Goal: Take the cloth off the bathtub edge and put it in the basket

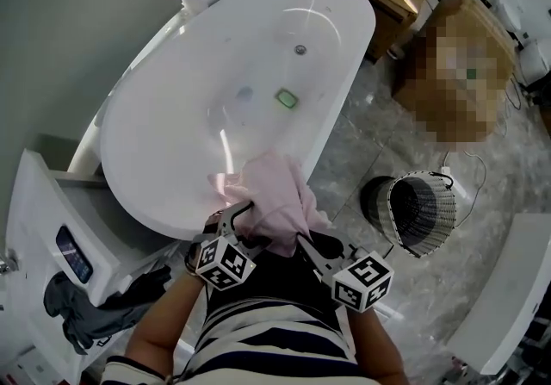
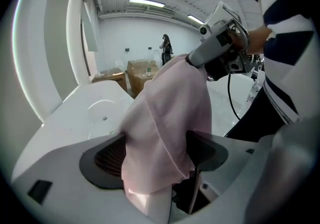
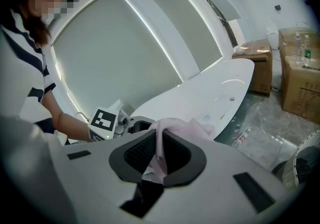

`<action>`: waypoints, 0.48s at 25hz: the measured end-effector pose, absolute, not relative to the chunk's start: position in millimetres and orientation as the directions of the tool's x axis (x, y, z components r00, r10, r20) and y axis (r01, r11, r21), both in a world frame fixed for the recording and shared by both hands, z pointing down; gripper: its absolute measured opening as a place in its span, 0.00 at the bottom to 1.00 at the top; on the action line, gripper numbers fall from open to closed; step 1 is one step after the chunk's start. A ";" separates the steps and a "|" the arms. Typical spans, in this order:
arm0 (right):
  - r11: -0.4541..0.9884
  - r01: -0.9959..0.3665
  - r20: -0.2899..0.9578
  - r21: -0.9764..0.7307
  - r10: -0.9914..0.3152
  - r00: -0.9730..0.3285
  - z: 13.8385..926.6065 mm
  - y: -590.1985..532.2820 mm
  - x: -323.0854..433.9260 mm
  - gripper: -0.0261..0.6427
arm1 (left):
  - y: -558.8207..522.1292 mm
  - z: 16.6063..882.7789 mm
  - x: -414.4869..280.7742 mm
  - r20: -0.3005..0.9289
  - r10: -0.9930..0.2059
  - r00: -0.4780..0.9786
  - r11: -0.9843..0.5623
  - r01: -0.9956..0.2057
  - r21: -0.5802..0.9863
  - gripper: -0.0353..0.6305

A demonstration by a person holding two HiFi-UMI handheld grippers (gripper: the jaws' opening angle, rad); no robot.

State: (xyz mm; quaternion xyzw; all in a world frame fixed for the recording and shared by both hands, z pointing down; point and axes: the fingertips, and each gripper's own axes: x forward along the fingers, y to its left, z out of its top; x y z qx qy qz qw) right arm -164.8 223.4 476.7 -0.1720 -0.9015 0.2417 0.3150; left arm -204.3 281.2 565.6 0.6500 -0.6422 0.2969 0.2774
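Cloth [image 3: 182, 127], seemingly tight in right tool [image 3: 159, 143]

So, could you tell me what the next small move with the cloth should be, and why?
Probably carry the cloth rightward toward the basket with the right hand-held gripper. Its jaws are shut on the cloth, while the left hand-held gripper stands open with the cloth only hanging between its jaws, and the basket sits on the floor right of the tub.

Pale pink cloth [image 1: 274, 202], glossy white bathtub [image 1: 164, 133], black wire basket [image 1: 430, 202], a small green square [image 1: 287, 98] in the tub, and a black-and-white striped shirt [image 1: 275, 349].
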 end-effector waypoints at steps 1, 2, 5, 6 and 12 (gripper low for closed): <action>0.827 0.160 0.478 -0.539 0.457 -0.750 471.3 221.1 -162.0 0.12 | 272.2 563.1 -202.6 0.730 -0.683 0.003 -0.023 -1.000 -0.018 0.62; 0.831 0.159 0.474 -0.533 0.449 -0.758 466.3 218.4 -159.3 0.12 | 263.4 560.2 -199.7 0.717 -0.697 0.014 -0.025 -1.000 -0.004 0.62; 0.845 0.139 0.464 -0.517 0.413 -0.784 453.9 207.3 -151.1 0.12 | 242.4 548.1 -191.1 0.679 -0.733 0.047 -0.028 -0.999 0.039 0.58; 0.848 0.130 0.459 -0.514 0.400 -0.793 450.4 202.8 -148.1 0.12 | 237.8 543.3 -189.8 0.668 -0.743 0.049 -0.026 -0.999 0.044 0.49; 0.855 0.088 0.411 -0.511 0.333 -0.849 436.1 178.8 -128.0 0.12 | 215.5 516.7 -180.6 0.620 -0.779 0.094 -0.050 -0.995 0.088 0.19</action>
